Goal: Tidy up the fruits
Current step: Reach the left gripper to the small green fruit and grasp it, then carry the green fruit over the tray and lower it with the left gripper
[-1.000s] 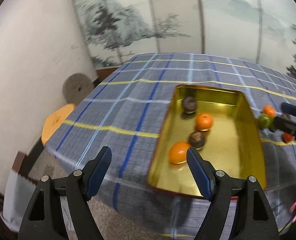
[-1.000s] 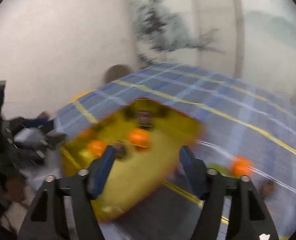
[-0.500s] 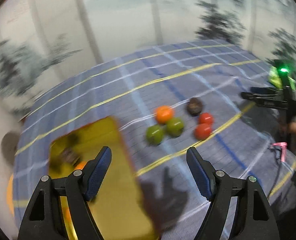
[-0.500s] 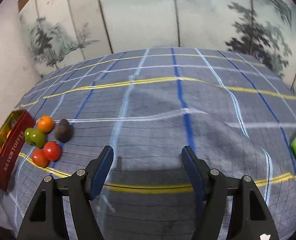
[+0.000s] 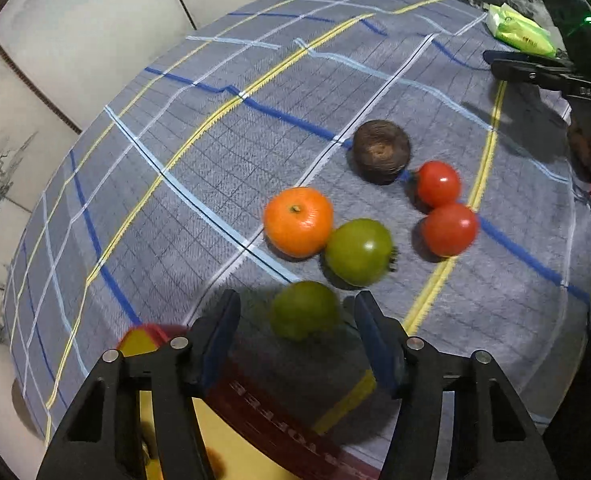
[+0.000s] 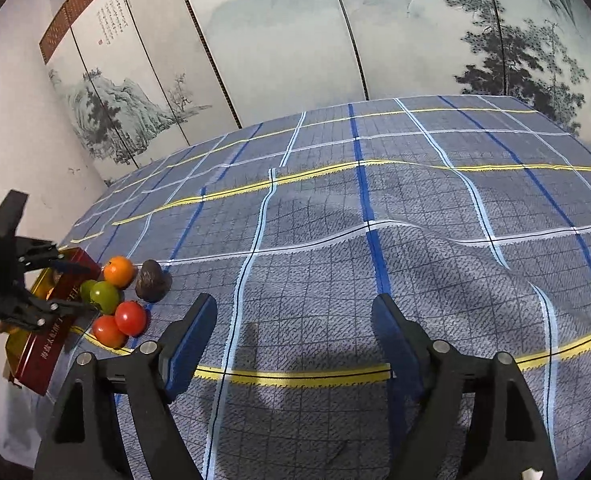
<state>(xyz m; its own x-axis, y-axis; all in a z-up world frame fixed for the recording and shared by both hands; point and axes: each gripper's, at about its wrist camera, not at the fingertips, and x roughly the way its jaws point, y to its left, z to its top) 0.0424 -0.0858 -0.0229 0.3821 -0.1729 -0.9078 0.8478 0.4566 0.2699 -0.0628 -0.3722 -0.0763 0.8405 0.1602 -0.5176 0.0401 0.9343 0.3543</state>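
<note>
I judge the near green fruit (image 5: 304, 310) light, round, smooth and likely to roll, so I'd pinch it across its widest middle. It lies on the cloth (image 5: 215, 168) between my left gripper (image 5: 297, 340) jaws, which have just been closing yet show gaps either side. The tin (image 5: 255, 432) sits at six o'clock. My right gripper (image 6: 295, 340) has just been opening, empty.
</note>
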